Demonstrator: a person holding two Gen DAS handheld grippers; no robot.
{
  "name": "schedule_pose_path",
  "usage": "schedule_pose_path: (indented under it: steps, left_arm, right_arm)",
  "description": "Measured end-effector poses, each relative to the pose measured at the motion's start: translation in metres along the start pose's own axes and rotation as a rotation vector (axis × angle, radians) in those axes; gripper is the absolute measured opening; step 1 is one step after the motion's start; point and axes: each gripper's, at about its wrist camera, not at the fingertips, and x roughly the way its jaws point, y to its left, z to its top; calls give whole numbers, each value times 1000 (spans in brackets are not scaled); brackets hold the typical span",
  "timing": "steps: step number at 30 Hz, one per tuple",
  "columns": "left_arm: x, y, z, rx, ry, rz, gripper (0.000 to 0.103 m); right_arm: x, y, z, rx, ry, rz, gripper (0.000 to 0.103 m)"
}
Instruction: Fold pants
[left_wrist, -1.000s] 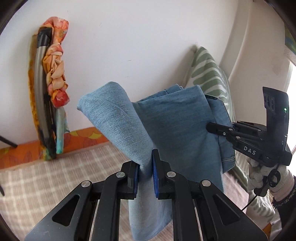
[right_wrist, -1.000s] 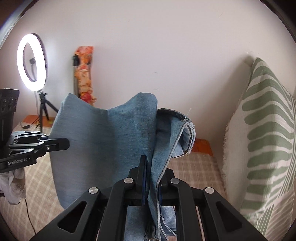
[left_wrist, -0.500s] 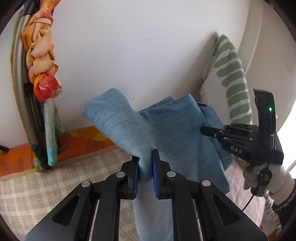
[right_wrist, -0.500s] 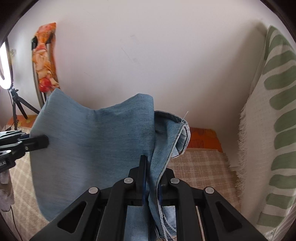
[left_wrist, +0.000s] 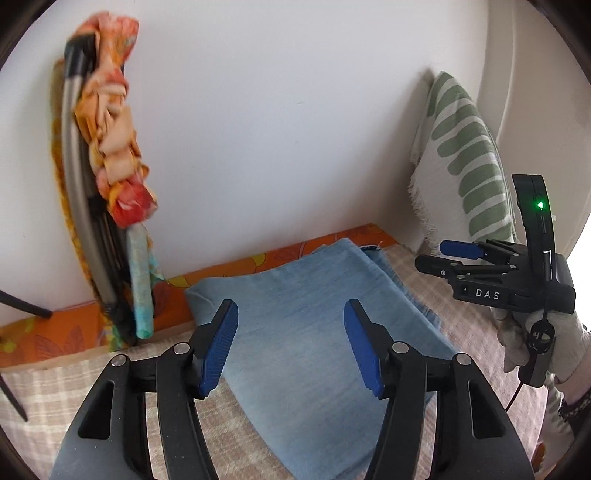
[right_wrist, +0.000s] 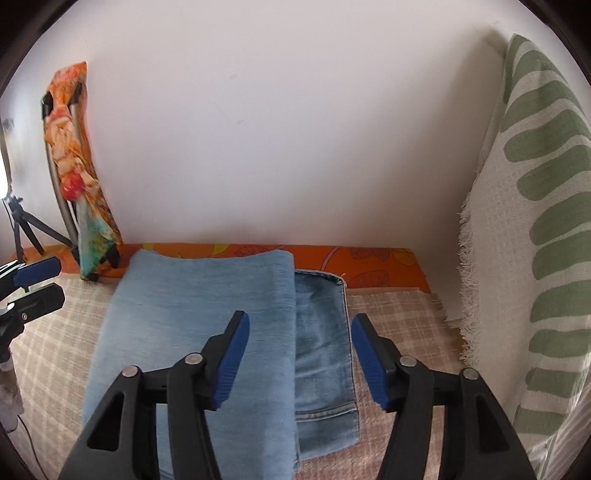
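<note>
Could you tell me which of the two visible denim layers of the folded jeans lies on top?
The lighter, smooth layer lies on top; the darker layer with stitched hem peeks out beneath, toward the striped pillow.

- Pale blue denim pants (right_wrist: 199, 325) beyond the blue-padded fingers (right_wrist: 231, 354).
- Beige checked blanket (right_wrist: 399, 314) beneath.
- Cream cushion (right_wrist: 532, 221), green stripes, to the fingers' right.
- Orange floral cloth (left_wrist: 114, 147) far left.

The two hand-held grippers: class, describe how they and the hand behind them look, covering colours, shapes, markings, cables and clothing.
The left gripper and right gripper are black linkage frames with silver rivets and ribbed blue pads. Seen from the left wrist view, the right gripper's body bears white "DAS" lettering, a green light and a thin black cable. The hand holding it wears a whitish glove.
</note>
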Motion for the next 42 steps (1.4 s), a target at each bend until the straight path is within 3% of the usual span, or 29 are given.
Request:
schedule_pose_path:
  steps: [3,9,11,17,24,29,35,42]
  left_arm:
    - [-14,-1,0,-9,-2,6,62]
    - [-62,-4,-4,-20,-24,18,65]
    - [-86,-7,-8,-7,-45,20,70]
    - [-155,-12,-24,42,-97,24,73]
    - [-225,-5,-52,46,-124,24,80]
    - [-264,-4,-79,63,-125,40,80]
    - [-293,3,-111,29,-107,53,82]
    - [-311,14,-148,10,-114,128,84]
  right_arm:
    - [-15,7,-2,-6,-24,-21,79]
    - [-51,16,-9,30,-54,-37,86]
    - [-74,25,-13,52,-73,-45,90]
    - [-137,67,-31,27,-130,-70,100]
    - [-200,114,-64,25,-173,-74,103]
    - [-220,139,-81,27,-174,-74,103]
    - [-245,168,-111,33,-198,-93,103]
    - [-260,187,-142,88,-220,-78,103]
